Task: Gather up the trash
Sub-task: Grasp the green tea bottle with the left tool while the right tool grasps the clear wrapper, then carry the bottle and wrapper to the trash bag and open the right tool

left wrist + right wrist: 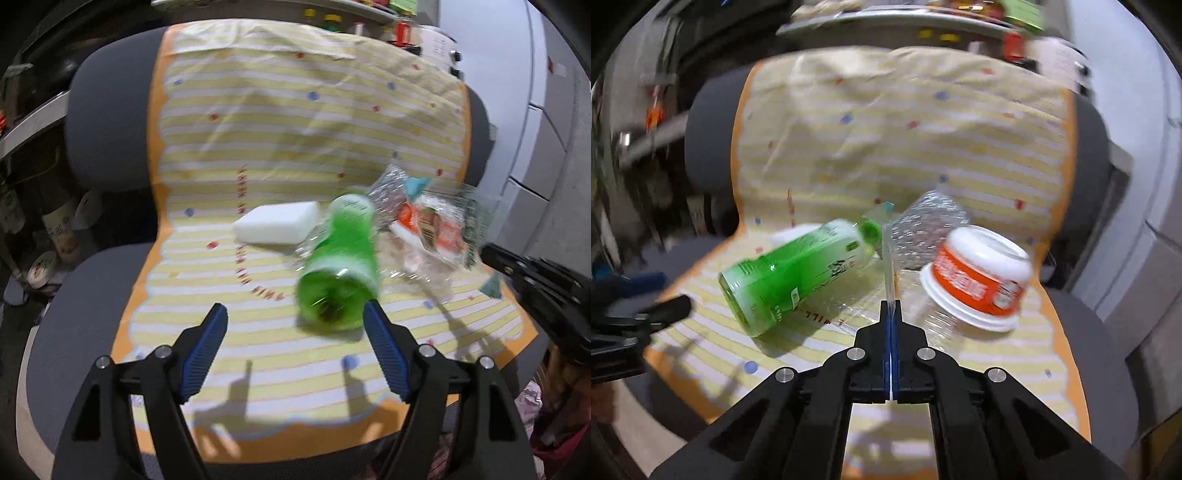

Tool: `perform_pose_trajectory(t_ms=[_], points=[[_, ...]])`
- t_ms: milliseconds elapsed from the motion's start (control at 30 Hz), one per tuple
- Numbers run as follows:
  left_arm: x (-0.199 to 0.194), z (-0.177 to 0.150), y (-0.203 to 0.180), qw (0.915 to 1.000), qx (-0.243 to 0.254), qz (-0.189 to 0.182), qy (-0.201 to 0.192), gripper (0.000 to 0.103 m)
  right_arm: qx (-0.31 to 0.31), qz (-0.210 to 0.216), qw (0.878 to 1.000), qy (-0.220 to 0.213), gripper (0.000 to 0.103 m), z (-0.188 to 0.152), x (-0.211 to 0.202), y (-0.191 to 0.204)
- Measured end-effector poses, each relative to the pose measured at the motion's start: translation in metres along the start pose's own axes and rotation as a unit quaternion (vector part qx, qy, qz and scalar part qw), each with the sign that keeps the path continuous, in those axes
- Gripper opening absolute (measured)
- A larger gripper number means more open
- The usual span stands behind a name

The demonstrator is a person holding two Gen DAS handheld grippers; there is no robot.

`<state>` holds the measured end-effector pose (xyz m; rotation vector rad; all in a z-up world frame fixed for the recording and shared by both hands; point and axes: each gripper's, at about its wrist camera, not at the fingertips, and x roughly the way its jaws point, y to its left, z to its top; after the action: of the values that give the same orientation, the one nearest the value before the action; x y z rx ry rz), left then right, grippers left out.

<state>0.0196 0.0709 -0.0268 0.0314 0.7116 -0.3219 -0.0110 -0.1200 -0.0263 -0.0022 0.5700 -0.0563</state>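
Note:
A green plastic bottle lies on its side on a striped cloth over a grey chair, base toward my left gripper, which is open and empty just in front of it. The bottle also shows in the right wrist view. My right gripper is shut on the edge of a clear plastic bag. The bag holds a crushed clear bottle and a white cup with an orange label; in the left wrist view the bag lies right of the green bottle.
A white foam block lies on the cloth left of the green bottle. Cluttered shelves stand left of and behind the chair. Grey drawers stand at the right. My right gripper shows at the right edge of the left wrist view.

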Motion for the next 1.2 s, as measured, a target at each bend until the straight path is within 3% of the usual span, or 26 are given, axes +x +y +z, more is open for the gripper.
perform_pose_trajectory(t_ms=[233, 400, 733, 800, 867, 933, 1067, 1200], points=[[0.035, 0.041, -0.039, 0.9993, 0.036, 0.001, 0.01, 0.079, 0.04, 0.008, 0.999, -0.022, 0.0, -0.01, -0.042, -0.026], [0.077, 0.058, -0.062, 0.9965, 0.065, 0.024, 0.046, 0.079, 0.058, 0.011, 0.998, -0.021, 0.0, -0.019, -0.047, -0.04], [0.141, 0.064, -0.077, 0.9817, 0.105, 0.075, 0.14, 0.079, 0.084, 0.016, 0.996, -0.016, 0.0, -0.028, -0.047, -0.067], [0.143, 0.063, -0.076, 0.979, 0.111, 0.089, 0.146, 0.069, 0.089, 0.018, 0.996, -0.016, 0.0, -0.03, -0.047, -0.07], [0.141, 0.062, -0.075, 0.9797, 0.113, 0.092, 0.138, 0.064, 0.094, 0.017, 0.995, -0.016, 0.0, -0.033, -0.048, -0.074], [0.135, 0.063, -0.07, 0.9848, 0.092, 0.069, 0.13, 0.063, 0.099, 0.017, 0.995, -0.02, 0.0, -0.035, -0.051, -0.077], [0.098, 0.059, -0.063, 0.9934, 0.072, 0.058, 0.067, 0.062, 0.105, 0.012, 0.994, -0.028, 0.0, -0.04, -0.061, -0.083], [0.052, 0.047, -0.066, 0.9984, 0.044, 0.016, 0.031, 0.062, 0.112, 0.009, 0.993, -0.036, 0.0, -0.045, -0.073, -0.086]])
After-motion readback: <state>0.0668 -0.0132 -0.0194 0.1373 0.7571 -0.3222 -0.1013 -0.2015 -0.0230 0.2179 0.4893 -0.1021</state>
